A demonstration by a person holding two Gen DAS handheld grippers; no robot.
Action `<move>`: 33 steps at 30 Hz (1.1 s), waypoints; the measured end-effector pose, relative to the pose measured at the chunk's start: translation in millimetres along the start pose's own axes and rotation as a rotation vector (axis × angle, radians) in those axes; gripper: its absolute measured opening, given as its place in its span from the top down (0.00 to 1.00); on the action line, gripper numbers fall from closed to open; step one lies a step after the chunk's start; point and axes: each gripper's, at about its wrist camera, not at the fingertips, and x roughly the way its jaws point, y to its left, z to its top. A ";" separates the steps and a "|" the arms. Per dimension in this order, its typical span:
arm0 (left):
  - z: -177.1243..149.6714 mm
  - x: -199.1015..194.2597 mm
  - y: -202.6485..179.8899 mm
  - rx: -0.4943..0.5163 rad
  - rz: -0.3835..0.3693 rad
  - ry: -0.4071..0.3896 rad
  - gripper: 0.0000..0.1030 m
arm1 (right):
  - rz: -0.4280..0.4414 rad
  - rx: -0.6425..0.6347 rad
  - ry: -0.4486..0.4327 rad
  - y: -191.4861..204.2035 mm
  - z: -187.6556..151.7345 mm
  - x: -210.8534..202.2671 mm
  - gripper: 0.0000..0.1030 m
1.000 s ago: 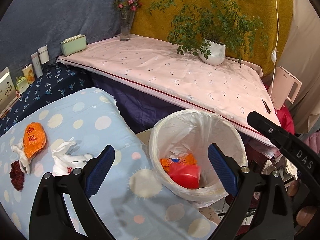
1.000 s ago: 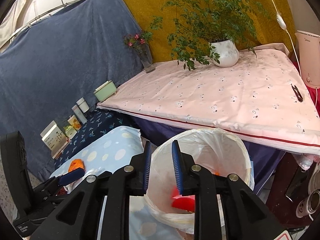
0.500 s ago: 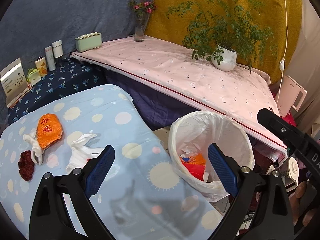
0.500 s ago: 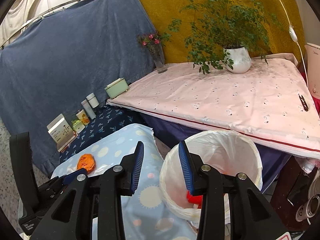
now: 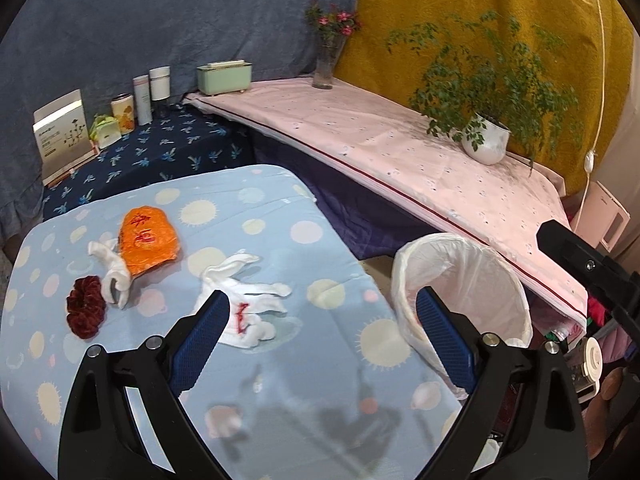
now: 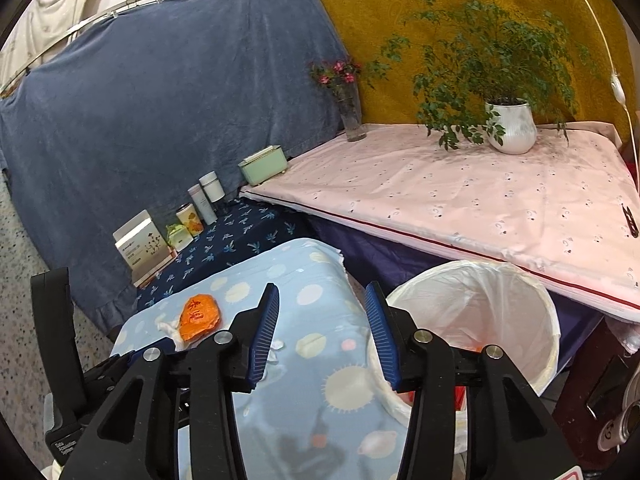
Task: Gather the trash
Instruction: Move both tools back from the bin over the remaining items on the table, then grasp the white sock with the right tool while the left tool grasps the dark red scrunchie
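Both claws have pulled back from the bin since a second ago: it filled the centre of the left view then, now sits at that claw's right finger, and the right claw has gone from a narrow gap to clearly apart. Left claw (image 5: 322,332) spread wide, nothing held, over the blue spotted cloth (image 5: 320,360). Tissue (image 5: 240,300) with a red mark lies just ahead of its left finger, touching nothing else. Further ahead-left: dark red scrunchie (image 5: 85,312), second white tissue (image 5: 114,276) touching the orange wrapper (image 5: 150,240). Right claw (image 6: 322,336) moderately open, empty, over the same cloth; wrapper (image 6: 199,316) ahead-left of it, bin (image 6: 472,280) just beyond its right finger, white liner, some orange/red trash visible low inside. Bin stands off the cloth's right edge, below the pink table (image 6: 460,196). Far: potted plant (image 6: 510,126) and flower vase (image 6: 352,116) on the pink table, green box (image 6: 264,168) at its left corner, bottles and boxes ahead-left against the blue curtain.
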 end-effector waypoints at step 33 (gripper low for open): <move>-41.9 -9.4 225.4 -0.301 0.272 0.053 0.12 | 0.127 -0.144 0.203 129.1 -53.5 94.4 0.54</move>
